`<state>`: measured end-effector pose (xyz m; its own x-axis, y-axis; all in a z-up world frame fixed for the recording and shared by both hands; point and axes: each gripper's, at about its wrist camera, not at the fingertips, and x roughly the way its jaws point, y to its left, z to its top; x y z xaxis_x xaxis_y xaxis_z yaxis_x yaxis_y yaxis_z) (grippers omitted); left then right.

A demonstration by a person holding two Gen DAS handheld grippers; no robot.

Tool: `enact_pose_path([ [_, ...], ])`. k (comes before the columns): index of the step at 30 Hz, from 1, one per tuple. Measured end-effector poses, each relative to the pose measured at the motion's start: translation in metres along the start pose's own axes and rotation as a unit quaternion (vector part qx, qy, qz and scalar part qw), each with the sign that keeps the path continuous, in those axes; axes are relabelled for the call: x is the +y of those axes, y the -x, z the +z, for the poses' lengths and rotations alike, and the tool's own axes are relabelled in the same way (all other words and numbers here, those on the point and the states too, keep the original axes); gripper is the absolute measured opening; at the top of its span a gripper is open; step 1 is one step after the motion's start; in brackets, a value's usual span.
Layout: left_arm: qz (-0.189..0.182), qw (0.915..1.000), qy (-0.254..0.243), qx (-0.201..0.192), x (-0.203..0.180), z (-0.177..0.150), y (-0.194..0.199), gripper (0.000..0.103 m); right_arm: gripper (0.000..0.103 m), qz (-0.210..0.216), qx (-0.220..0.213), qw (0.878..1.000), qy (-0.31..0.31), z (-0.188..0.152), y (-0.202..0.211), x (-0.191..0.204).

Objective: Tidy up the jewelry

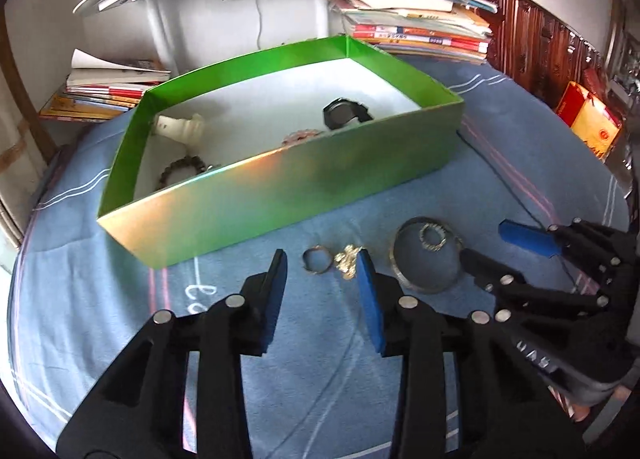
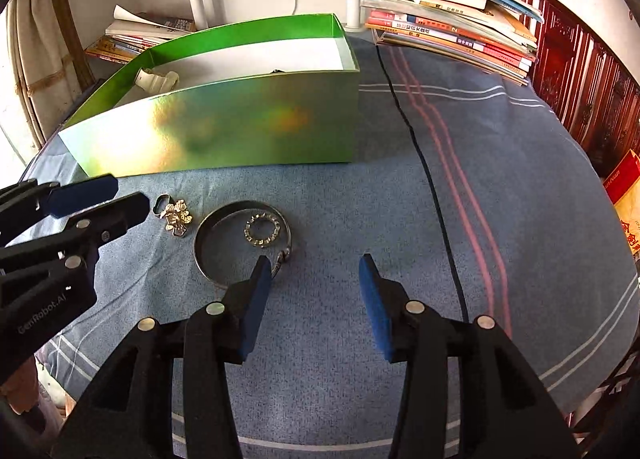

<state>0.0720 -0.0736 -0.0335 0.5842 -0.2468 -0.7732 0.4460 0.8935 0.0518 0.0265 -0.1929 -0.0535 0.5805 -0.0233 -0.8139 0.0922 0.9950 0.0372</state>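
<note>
Left wrist view showed the left gripper (image 1: 323,259) released, fingers straddling the small ring (image 1: 316,259) and gold charm (image 1: 348,260) just ahead, below the green box (image 1: 280,187) near wall. The right gripper (image 2: 314,265), also released, sat nearer the bangle (image 2: 240,243).

Two watches (image 1: 345,114), roughly six trinkets (image 1: 427,255)

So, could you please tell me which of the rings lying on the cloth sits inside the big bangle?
The sparkly studded ring: it lies wholly within the large silver bangle, whereas the plain ring rests outside, beside the gold charm cluster.
</note>
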Motion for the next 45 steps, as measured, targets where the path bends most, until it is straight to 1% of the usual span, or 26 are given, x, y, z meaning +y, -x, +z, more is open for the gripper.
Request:
enact_pose_path([
  [1,-0.007,1.0,0.002,-0.001,0.0,0.001,-0.001,0.04,0.046,0.001,0.0,1.0,-0.001,0.0,0.0,0.001],
  [6,-0.035,0.9992,0.006,0.016,-0.006,0.004,-0.014,0.041,0.046,0.005,0.001,1.0,0.001,-0.001,0.001,0.003],
  [7,-0.034,0.9991,0.005,0.025,-0.006,0.002,-0.019,0.041,0.046,0.005,0.001,1.0,0.001,-0.001,0.001,0.003],
  [9,-0.014,0.9988,0.009,0.045,-0.005,-0.001,-0.028,0.041,0.045,0.007,0.001,1.0,0.002,-0.001,0.001,0.003],
  [10,-0.01,0.9986,0.01,0.051,-0.004,-0.002,-0.03,0.036,0.045,0.007,0.001,1.0,0.003,-0.001,0.001,0.003],
  [11,-0.009,0.9983,0.014,0.055,-0.001,-0.004,-0.032,0.026,0.045,0.007,0.001,1.0,0.002,-0.001,0.001,0.003],
  [12,-0.008,0.998,0.018,0.061,0.002,-0.007,-0.034,0.02,0.045,0.008,0.001,1.0,0.001,-0.001,0.001,0.003],
  [13,-0.007,0.9981,0.022,0.057,0.004,-0.009,-0.032,0.016,0.045,0.009,0.0,1.0,0.001,0.0,0.001,0.003],
  [14,-0.005,0.9981,0.024,0.057,0.007,-0.011,-0.03,0.013,0.045,0.011,0.0,1.0,0.0,0.0,0.0,0.003],
  [17,-0.007,0.9978,0.036,0.056,0.017,-0.019,-0.025,0.013,0.045,0.021,0.007,1.0,-0.005,0.001,-0.006,0.004],
  [18,-0.006,0.9976,0.041,0.055,0.021,-0.022,-0.023,0.013,0.042,0.016,0.005,1.0,-0.001,0.001,-0.006,0.006],
  [19,-0.003,0.9974,0.046,0.055,0.025,-0.024,-0.021,0.013,0.028,0.013,0.004,1.0,0.005,0.001,-0.005,0.009],
  [20,-0.003,0.9972,0.05,0.055,0.028,-0.026,-0.02,0.014,0.021,0.02,0.005,1.0,0.012,0.0,-0.004,0.012],
  [22,-0.004,0.9971,0.053,0.053,0.032,-0.029,-0.017,0.015,0.013,0.024,0.007,1.0,0.015,0.0,-0.004,0.015],
  [24,-0.003,0.9974,0.051,0.05,0.032,-0.032,-0.016,0.016,0.007,0.025,0.009,1.0,0.017,-0.001,-0.003,0.015],
  [27,-0.002,0.9978,0.047,0.046,0.03,-0.033,-0.015,0.019,0.003,0.028,0.007,1.0,0.005,-0.001,0.001,0.008],
  [28,-0.004,0.9979,0.047,0.046,0.03,-0.033,-0.016,0.022,0.002,0.025,0.004,1.0,0.002,0.0,0.003,0.005],
  [32,-0.005,0.9983,0.042,0.041,0.028,-0.035,-0.014,0.027,0.002,0.022,-0.02,0.999,-0.017,0.003,0.018,-0.006],
  [35,-0.004,0.9984,0.04,0.04,0.026,-0.035,-0.014,0.028,0.002,0.017,-0.035,0.999,-0.029,0.006,0.027,-0.016],
  [37,-0.004,0.9984,0.041,0.04,0.026,-0.035,-0.014,0.029,0.004,0.014,-0.033,0.999,-0.025,0.006,0.029,-0.017],
  [38,-0.004,0.9984,0.041,0.04,0.025,-0.034,-0.015,0.029,0.006,0.022,-0.024,0.999,-0.015,0.004,0.029,-0.014],
  [39,-0.004,0.9984,0.04,0.04,0.025,-0.034,-0.015,0.029,0.009,0.039,-0.02,0.999,-0.007,0.001,0.031,-0.01],
  [42,-0.003,0.9985,0.039,0.039,0.023,-0.034,-0.015,0.032,0.018,0.075,-0.008,0.997,0.029,-0.004,0.028,0.014],
  [45,-0.001,0.9984,0.039,0.04,0.023,-0.034,-0.016,0.034,0.018,0.084,0.007,0.995,0.061,-0.007,0.018,0.039],
])
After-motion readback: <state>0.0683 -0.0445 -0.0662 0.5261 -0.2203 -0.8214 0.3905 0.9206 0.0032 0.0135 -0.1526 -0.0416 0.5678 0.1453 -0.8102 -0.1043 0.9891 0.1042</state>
